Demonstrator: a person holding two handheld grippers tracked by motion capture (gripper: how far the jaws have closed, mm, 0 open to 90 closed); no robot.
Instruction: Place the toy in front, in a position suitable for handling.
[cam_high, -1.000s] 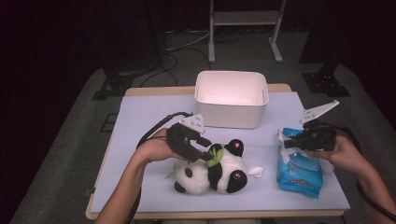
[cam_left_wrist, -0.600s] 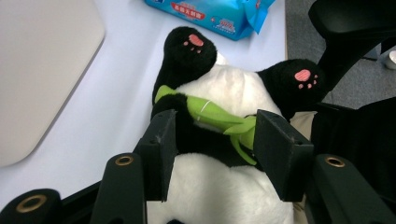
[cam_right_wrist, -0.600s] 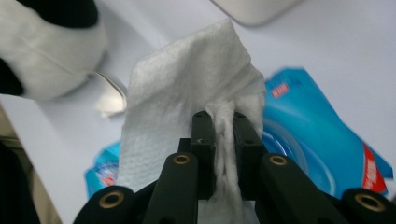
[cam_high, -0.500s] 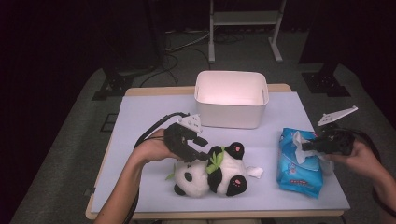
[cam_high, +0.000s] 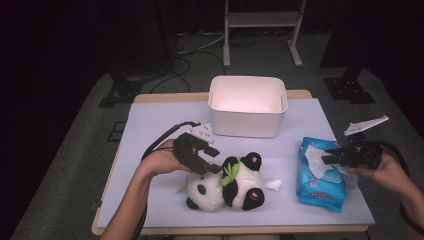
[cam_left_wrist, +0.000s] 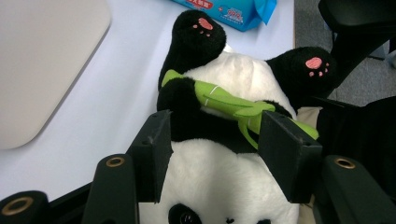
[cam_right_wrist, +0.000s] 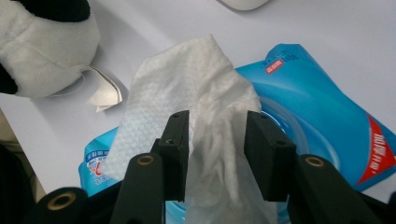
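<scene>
The plush panda (cam_high: 227, 187) is laid on its back in front of the white bin (cam_high: 247, 106). The left gripper (cam_high: 206, 162) is positioned over its chest, jaws just opening and apart either side, not pressing. Right of the bin, the right gripper (cam_high: 330, 160) is parted, having just opened, around a wet wipe (cam_right_wrist: 196, 116) protruding from the blue pack (cam_high: 320, 175).

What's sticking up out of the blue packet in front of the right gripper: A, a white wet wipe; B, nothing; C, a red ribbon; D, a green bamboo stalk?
A: a crumpled white wipe rises from the blue packet, between the right gripper's parted fingers.
</scene>
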